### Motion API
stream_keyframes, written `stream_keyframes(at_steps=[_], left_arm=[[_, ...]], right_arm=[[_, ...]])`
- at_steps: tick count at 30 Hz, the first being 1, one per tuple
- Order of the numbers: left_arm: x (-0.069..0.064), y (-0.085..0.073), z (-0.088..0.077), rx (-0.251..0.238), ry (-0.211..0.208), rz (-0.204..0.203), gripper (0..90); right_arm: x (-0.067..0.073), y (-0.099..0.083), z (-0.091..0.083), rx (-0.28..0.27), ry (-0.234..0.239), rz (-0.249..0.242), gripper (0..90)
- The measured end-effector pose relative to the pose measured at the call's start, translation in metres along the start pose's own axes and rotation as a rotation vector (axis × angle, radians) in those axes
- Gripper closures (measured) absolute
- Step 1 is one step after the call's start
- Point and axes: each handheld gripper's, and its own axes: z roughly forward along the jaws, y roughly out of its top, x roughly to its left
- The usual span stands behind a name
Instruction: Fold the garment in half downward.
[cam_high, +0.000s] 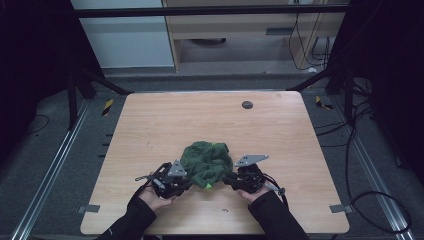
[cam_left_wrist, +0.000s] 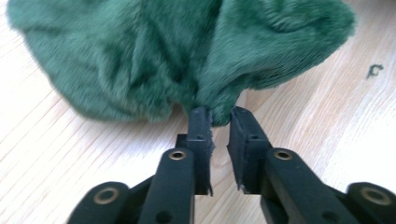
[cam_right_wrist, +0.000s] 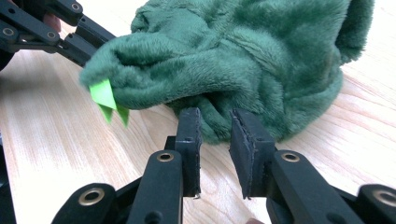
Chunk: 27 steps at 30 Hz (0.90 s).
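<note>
We see a crumpled green plush cloth (cam_high: 206, 162) on the wooden surface (cam_high: 165, 120) near its front edge, left hand-held gripper (cam_high: 188, 184) at its left, right hand-held gripper (cam_high: 227, 178) at its right.

Readable text: none.
Tag (cam_right_wrist: 105, 95): bright green, sticks out of the cloth (cam_right_wrist: 243, 60); no lettering can be made out on it.
Table (cam_high: 165, 120): plain wood grain with a few small dark marks, none of them letters or numbers.
Tape (cam_high: 107, 106): yellow and black stripes on the floor, a warning pattern without words.
</note>
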Motion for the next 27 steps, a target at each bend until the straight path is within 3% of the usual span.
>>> stream_keyframes(at_steps=[7,10,17,22,27], left_arm=[[0.014,-0.001,-0.016,-0.073,0.061,-0.106,71.5],[0.018,-0.002,-0.019,-0.086,0.081,-0.143,73.6],[0.025,-0.010,-0.022,-0.085,0.108,-0.188,80.0],[0.032,-0.021,-0.031,-0.108,0.157,-0.224,82.4],[0.047,-0.042,-0.044,-0.140,0.226,-0.290,81.7]], right_arm=[[0.001,0.008,-0.009,-0.100,-0.026,0.018,75.1],[0.003,0.013,-0.004,-0.107,-0.032,0.020,79.9],[0.003,0.014,0.008,-0.076,-0.050,0.008,89.8],[-0.008,0.006,-0.008,-0.085,-0.092,0.028,89.8],[-0.030,-0.007,-0.031,-0.131,-0.182,0.081,80.1]])
